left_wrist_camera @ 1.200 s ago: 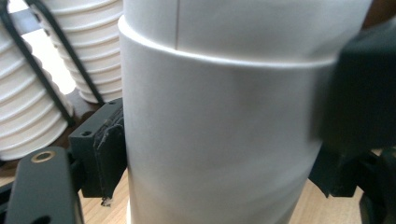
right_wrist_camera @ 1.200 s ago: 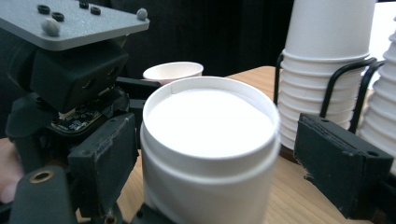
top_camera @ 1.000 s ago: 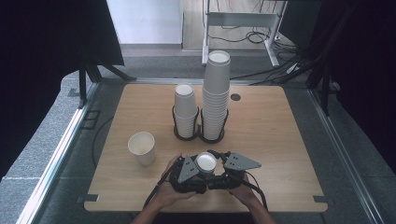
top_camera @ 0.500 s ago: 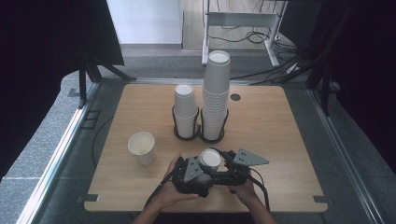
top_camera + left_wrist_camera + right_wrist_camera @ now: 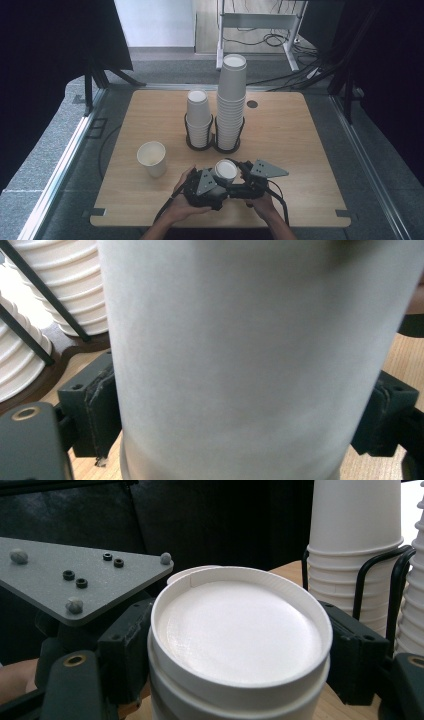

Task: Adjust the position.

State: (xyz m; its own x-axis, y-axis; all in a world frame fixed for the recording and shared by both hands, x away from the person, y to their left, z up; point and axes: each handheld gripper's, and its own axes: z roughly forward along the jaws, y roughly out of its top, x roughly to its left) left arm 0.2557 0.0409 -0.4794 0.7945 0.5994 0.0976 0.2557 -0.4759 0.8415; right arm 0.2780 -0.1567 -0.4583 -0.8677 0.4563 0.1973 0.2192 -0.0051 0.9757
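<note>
A white paper cup [image 5: 225, 171] is held just above the table's front edge between both grippers, its flat recessed end [image 5: 240, 630] facing up. My left gripper [image 5: 216, 181] comes at it from the left. Its jaws have just been closing, and its pads [image 5: 102, 407] now press the cup's wall [image 5: 240, 340] on both sides. My right gripper [image 5: 236, 179] comes from the right and is shut on the same cup near its top end, its jaws [image 5: 240, 665] hugging the rim. The left gripper's grey plate [image 5: 75, 575] sits close beside the cup.
A single upright cup [image 5: 152, 157] stands at the left front. Behind the grippers a black wire holder [image 5: 192, 145] carries a short cup stack [image 5: 198, 117] and a tall one [image 5: 232, 100]. The wooden table [image 5: 300, 130] has a small hole [image 5: 252, 104] at the back.
The held cup and my right gripper have shifted slightly to the right and away from the front edge. The left hand has stayed where it was.
</note>
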